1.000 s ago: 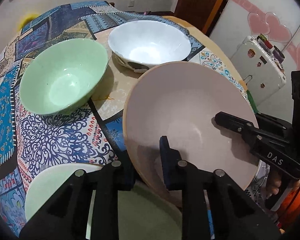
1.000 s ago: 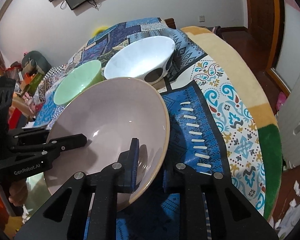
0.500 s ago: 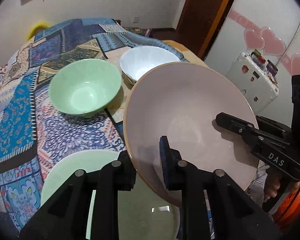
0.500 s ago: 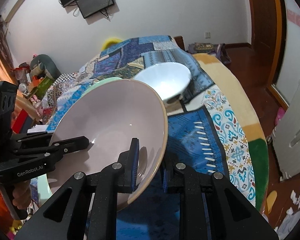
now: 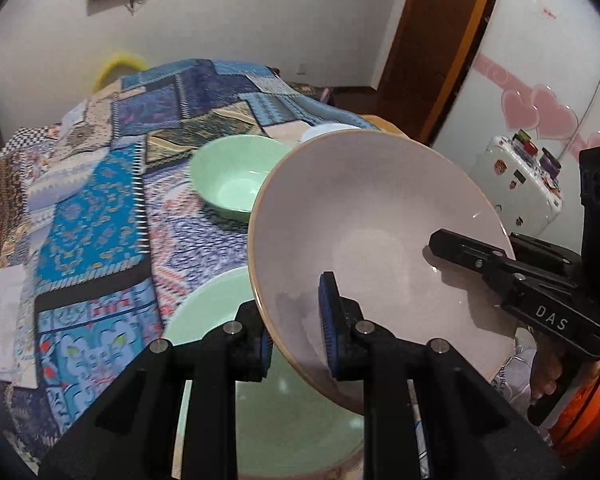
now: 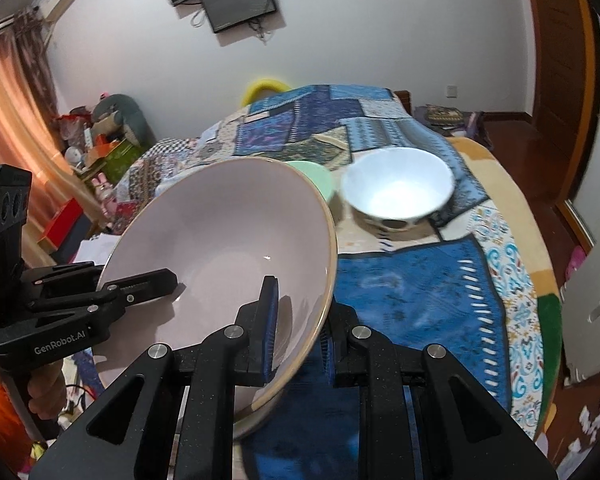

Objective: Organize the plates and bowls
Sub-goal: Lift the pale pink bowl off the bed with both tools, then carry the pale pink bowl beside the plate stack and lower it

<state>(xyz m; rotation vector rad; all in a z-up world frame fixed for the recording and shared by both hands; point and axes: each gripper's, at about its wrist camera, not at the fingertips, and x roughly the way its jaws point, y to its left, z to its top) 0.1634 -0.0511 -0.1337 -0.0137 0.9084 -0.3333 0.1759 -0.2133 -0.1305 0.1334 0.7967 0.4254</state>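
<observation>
A large pale pink bowl [image 5: 372,232] with a tan rim is held in the air by both grippers. My left gripper [image 5: 296,332] is shut on its left rim. My right gripper [image 6: 300,328] is shut on its right rim, and the bowl [image 6: 220,248] fills the left of the right wrist view. Below it a pale green plate [image 5: 284,432] lies on the table. A green bowl [image 5: 236,176] and a white bowl [image 6: 398,188] stand farther back; the white bowl [image 5: 324,132] is mostly hidden in the left wrist view.
The round table [image 6: 512,248] is covered with a blue patterned cloth [image 5: 100,232]. White paper [image 5: 0,320] lies at the table's left edge. A white cabinet [image 5: 520,180] stands to the right of the table, and a wooden door [image 5: 440,40] behind it.
Both grippers have lifted the pink bowl higher above the table. The green and white bowls now look smaller and farther away.
</observation>
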